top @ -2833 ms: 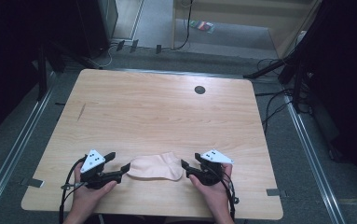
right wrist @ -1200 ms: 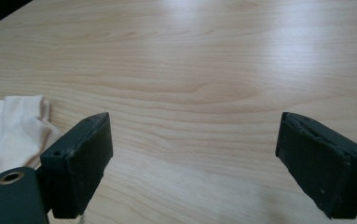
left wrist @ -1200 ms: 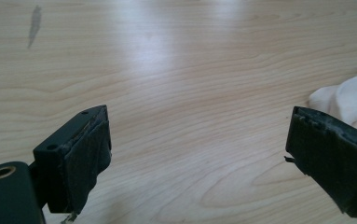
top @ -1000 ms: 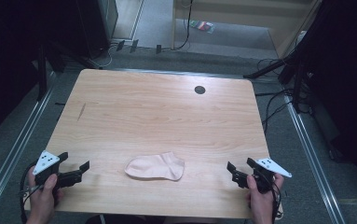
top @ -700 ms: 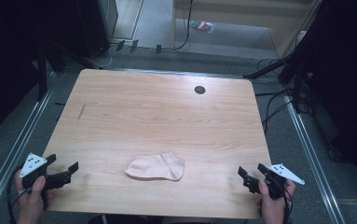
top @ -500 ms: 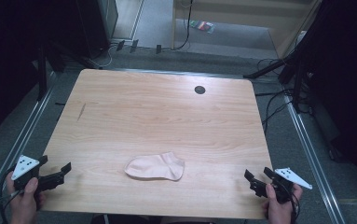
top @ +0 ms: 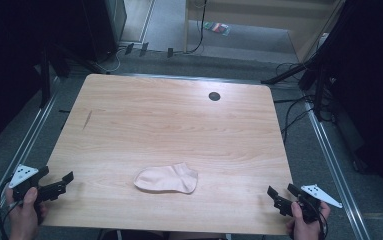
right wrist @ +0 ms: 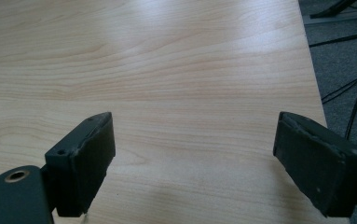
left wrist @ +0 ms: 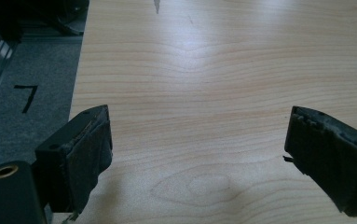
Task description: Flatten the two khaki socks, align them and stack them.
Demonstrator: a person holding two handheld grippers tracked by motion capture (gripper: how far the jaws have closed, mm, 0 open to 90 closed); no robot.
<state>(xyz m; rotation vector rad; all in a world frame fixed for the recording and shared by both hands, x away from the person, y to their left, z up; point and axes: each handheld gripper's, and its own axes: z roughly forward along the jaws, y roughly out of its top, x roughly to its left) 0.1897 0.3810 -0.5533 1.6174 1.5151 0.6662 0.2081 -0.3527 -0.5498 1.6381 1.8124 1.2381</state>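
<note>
A: Sock [top: 166, 178] position?

B: Flat on the wooden table [top: 179, 125], near the front edge, about midway along it. Pale pink ankle sock. Long axis runs 9-to-3 across the table, rounded end toward 9, squarer end toward 3.

A: Grippers?

B: Left gripper [top: 61, 182] at the front-left corner, jaws wide apart, nothing between them. Right gripper [top: 282, 194] at the front-right corner, jaws likewise spread wide and empty. In both gripper views there is bare wood grain between the pads.

A: Which way is the sock from each?

B: From the left gripper, toward 3. From the right, toward 9 and a shade farther up the table. Both well apart from it, neither touching.

A: Nearer hand?

B: Close call. The left hand [top: 24, 212] looks slightly nearer the rounded end than the right hand [top: 306, 225] is to the squarer end. I judge each gripper would come in along the sock's long axis to its own end.
</note>
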